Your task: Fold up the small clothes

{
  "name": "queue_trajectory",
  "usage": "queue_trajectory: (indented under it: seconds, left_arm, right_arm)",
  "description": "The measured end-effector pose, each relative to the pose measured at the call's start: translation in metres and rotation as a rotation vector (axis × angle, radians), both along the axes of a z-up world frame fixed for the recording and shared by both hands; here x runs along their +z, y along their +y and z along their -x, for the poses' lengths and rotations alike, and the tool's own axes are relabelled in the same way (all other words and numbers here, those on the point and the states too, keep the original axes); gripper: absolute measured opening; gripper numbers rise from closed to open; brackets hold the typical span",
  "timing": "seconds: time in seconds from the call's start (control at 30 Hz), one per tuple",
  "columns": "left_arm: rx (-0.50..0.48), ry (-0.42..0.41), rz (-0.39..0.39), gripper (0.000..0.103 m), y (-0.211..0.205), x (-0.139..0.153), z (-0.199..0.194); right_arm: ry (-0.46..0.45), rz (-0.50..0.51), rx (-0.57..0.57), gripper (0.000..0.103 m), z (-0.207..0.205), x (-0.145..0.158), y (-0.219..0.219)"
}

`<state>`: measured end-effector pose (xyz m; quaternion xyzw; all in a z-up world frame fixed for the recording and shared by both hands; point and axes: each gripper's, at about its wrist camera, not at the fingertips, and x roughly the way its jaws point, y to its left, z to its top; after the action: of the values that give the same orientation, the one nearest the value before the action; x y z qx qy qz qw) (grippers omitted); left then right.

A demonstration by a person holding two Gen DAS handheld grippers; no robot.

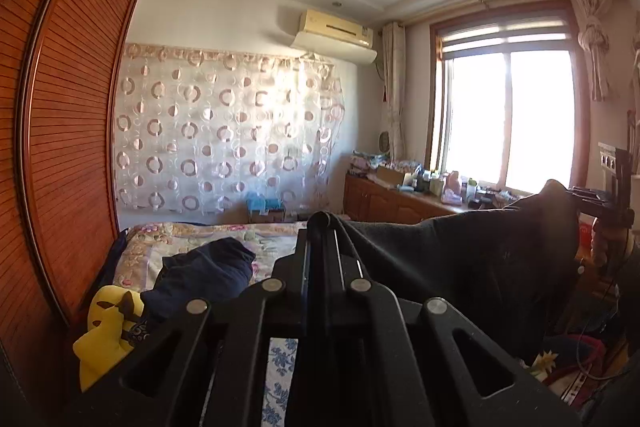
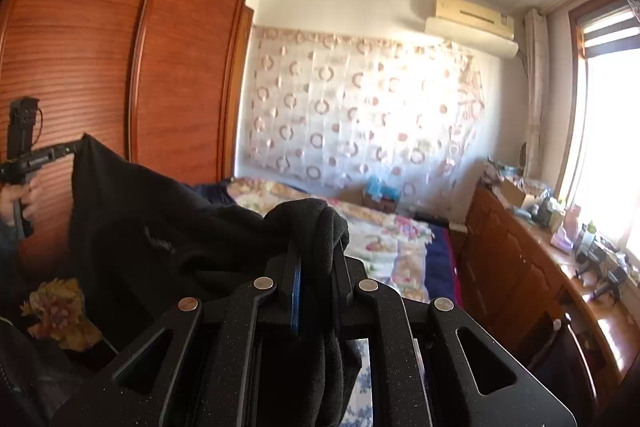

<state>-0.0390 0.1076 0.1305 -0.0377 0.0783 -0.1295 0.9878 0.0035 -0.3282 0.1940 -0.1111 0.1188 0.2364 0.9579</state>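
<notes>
Black garment (image 1: 460,259) stretched in air above bed (image 1: 208,239), spanning 2 grippers.
Left gripper (image 1: 322,223) pinched on thin edge; right gripper (image 2: 316,227), 3 o'clock in left view, clamped on bunched corner.
Risk: thin edge slips out under tension, garment drops crooked.

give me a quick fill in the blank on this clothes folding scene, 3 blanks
1. Both grippers hold up one ____ garment.
2. The left gripper is ____ on its edge.
3. The yellow toy lies beside a ____ blue cloth on the bed.

Missing words: black; shut; dark
</notes>
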Motion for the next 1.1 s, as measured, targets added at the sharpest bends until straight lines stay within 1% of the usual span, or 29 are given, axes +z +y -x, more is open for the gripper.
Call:
queue_trajectory:
  seconds: [0.13,0.27,0.37,0.43,0.47,0.5,0.53,0.6,0.63,0.67,0.7,0.73,0.77,0.8,0.83,0.87,0.9,1.0,1.1]
  left_arm:
    - [0.007,-0.026,0.003,0.002,0.001,0.014,0.002]
    - [0.021,-0.024,0.010,0.002,0.006,0.028,-0.021]
    - [0.061,-0.011,-0.018,0.002,0.004,0.037,-0.055]
    - [0.068,0.020,-0.018,0.002,0.005,0.039,-0.084]
    - [0.075,0.030,-0.023,0.002,0.004,0.038,-0.093]
    - [0.098,0.043,-0.037,0.002,0.003,0.035,-0.111]
    - [0.117,0.063,-0.057,0.002,0.002,0.030,-0.131]
    - [0.141,0.118,-0.097,0.008,-0.004,0.014,-0.165]
    - [0.167,0.176,-0.129,0.014,-0.005,-0.002,-0.192]
    - [0.178,0.222,-0.142,0.016,-0.007,-0.016,-0.209]
    - [0.179,0.278,-0.161,0.016,-0.007,-0.035,-0.228]
    - [0.170,0.326,-0.169,0.018,-0.006,-0.054,-0.242]
    - [0.170,0.349,-0.165,0.022,-0.007,-0.064,-0.245]
    - [0.166,0.378,-0.153,0.024,-0.007,-0.077,-0.247]
    - [0.145,0.398,-0.143,0.027,-0.008,-0.089,-0.246]
    - [0.130,0.412,-0.142,0.032,-0.011,-0.098,-0.243]
    - [0.116,0.424,-0.145,0.035,-0.017,-0.107,-0.237]
    - [0.074,0.452,-0.162,0.039,-0.031,-0.127,-0.219]
    - [0.025,0.497,-0.184,0.044,-0.046,-0.139,-0.210]
  right_arm:
    - [-0.036,0.001,0.003,0.008,0.009,0.008,0.001]
    - [-0.064,0.015,-0.007,0.008,-0.002,0.016,0.002]
    - [-0.064,0.039,-0.032,0.008,-0.032,0.022,0.006]
    - [-0.050,0.062,-0.056,0.008,-0.062,0.023,0.009]
    - [-0.036,0.074,-0.064,0.008,-0.078,0.022,0.011]
    - [-0.013,0.091,-0.084,0.008,-0.102,0.018,0.014]
    - [0.004,0.100,-0.098,0.008,-0.117,0.014,0.015]
    - [0.072,0.115,-0.127,0.011,-0.166,-0.004,0.019]
    - [0.109,0.141,-0.142,0.013,-0.187,-0.015,0.022]
    - [0.147,0.187,-0.171,0.028,-0.213,-0.032,0.028]
    - [0.179,0.234,-0.228,0.050,-0.240,-0.054,0.032]
    - [0.207,0.259,-0.275,0.056,-0.258,-0.071,0.032]
    - [0.241,0.268,-0.312,0.058,-0.275,-0.089,0.030]
    - [0.287,0.241,-0.334,0.057,-0.289,-0.107,0.024]
    - [0.324,0.210,-0.338,0.057,-0.296,-0.120,0.020]
    - [0.359,0.175,-0.335,0.057,-0.300,-0.132,0.014]
    - [0.385,0.147,-0.329,0.058,-0.301,-0.146,0.009]
    - [0.437,0.152,-0.306,0.057,-0.294,-0.176,0.004]
    - [0.466,0.145,-0.276,0.057,-0.279,-0.194,0.002]
